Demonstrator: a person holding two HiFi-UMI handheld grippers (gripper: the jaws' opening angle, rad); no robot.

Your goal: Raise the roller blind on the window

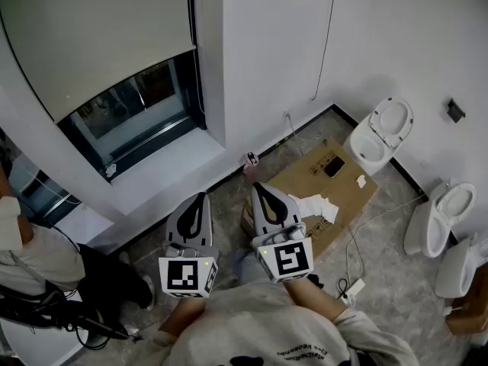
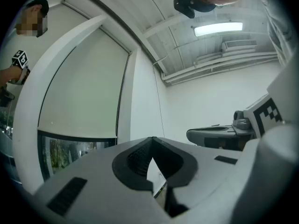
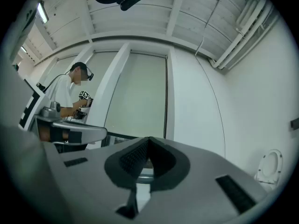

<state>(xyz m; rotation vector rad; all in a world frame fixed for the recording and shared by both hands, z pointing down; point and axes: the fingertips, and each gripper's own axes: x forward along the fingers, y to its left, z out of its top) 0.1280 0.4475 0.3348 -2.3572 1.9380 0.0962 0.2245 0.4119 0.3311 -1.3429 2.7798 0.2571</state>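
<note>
The pale roller blind (image 1: 91, 36) covers most of the window at the upper left of the head view, with a strip of dark glass (image 1: 141, 97) bare below it. A dark vertical line (image 1: 195, 52) runs down the blind's right edge. My left gripper (image 1: 200, 197) and right gripper (image 1: 258, 186) are side by side in front of my chest, well short of the window. Both are shut with nothing between the jaws. In the left gripper view the blind (image 2: 79, 92) stands ahead beyond the left gripper (image 2: 152, 140). The right gripper view shows the blind (image 3: 135, 97) past the right gripper (image 3: 148, 140).
A white sill (image 1: 152, 178) juts out below the window. A flattened cardboard box (image 1: 335, 185) lies on the floor to the right, with toilet bowls (image 1: 381, 132) (image 1: 438, 219) and cables beyond. Another person (image 1: 30, 258) stands at the left. A thin cord (image 1: 329, 29) hangs on the wall.
</note>
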